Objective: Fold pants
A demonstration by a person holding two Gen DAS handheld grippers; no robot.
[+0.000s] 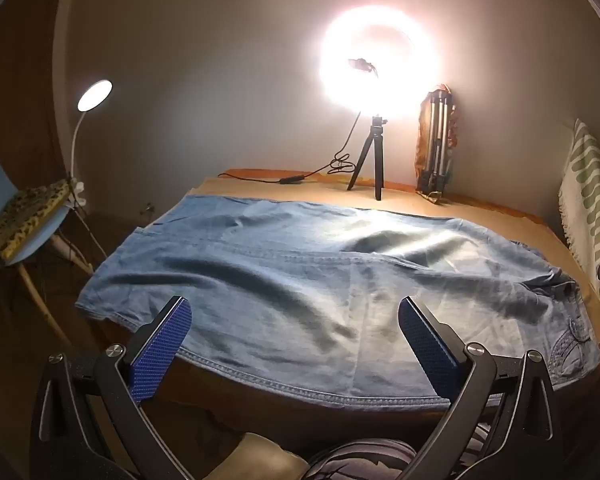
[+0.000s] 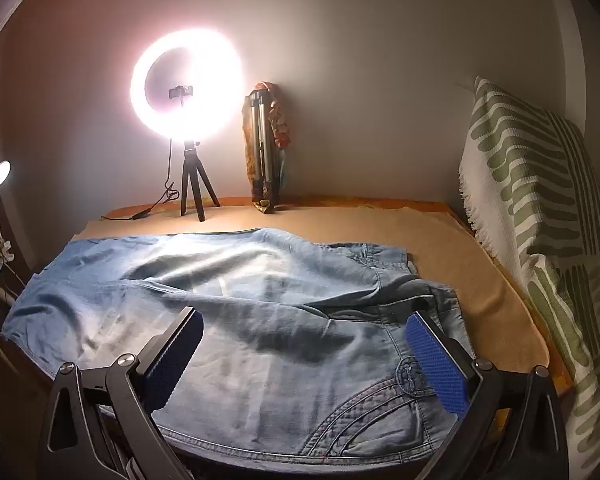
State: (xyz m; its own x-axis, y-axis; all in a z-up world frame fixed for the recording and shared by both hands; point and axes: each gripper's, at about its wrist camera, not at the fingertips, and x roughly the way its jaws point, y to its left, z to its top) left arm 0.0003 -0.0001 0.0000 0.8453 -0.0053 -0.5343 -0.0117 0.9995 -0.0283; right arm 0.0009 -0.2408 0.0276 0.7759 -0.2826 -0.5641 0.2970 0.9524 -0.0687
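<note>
Blue denim pants (image 1: 300, 276) lie spread flat across tan table (image 1: 480, 204), filling center of both views, waistband w/ pocket at lower right. Left gripper (image 1: 296, 312) at bottom center of its frame, fingers wide apart, holding nothing, above near hem. Right gripper (image 2: 306, 330) likewise spread wide, empty, over pocket area. Lit ring light (image 2: 186, 84) on small tripod behind, upper frame

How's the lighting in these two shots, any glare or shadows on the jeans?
Left wrist view: ring light blown out, dark fold shadows across the jeans. Right wrist view: same glare, heavy shadow mid-jeans, fisheye bending at the edges.
</note>
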